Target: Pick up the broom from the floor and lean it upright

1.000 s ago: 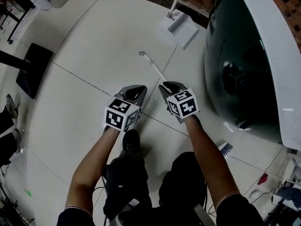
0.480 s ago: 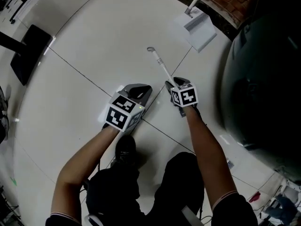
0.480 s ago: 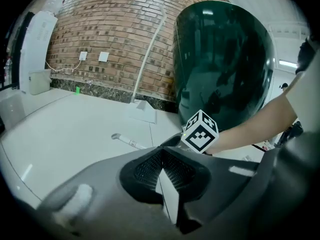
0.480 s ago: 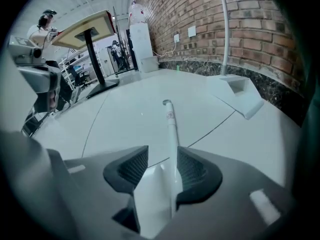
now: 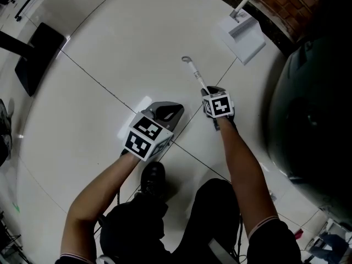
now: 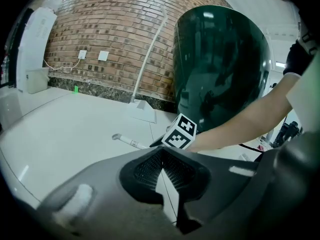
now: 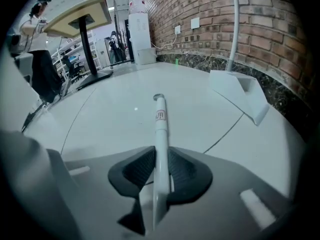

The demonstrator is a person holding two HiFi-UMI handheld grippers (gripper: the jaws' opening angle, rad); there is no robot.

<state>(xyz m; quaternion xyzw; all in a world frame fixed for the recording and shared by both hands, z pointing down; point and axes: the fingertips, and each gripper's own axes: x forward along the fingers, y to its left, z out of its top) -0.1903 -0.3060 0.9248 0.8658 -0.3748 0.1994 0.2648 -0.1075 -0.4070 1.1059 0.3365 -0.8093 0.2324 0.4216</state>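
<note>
Bright, even overhead light; shadows weak and soft-edged. White glare patch on glossy pale tiled floor, just beside left gripper. Ahead and right of it, curved dark green glossy panel carries ceiling-light reflections. Both gripper views: heavy fisheye bend, black corners, near foreground soft. Head view crisp centrally, bowed at edges.
</note>
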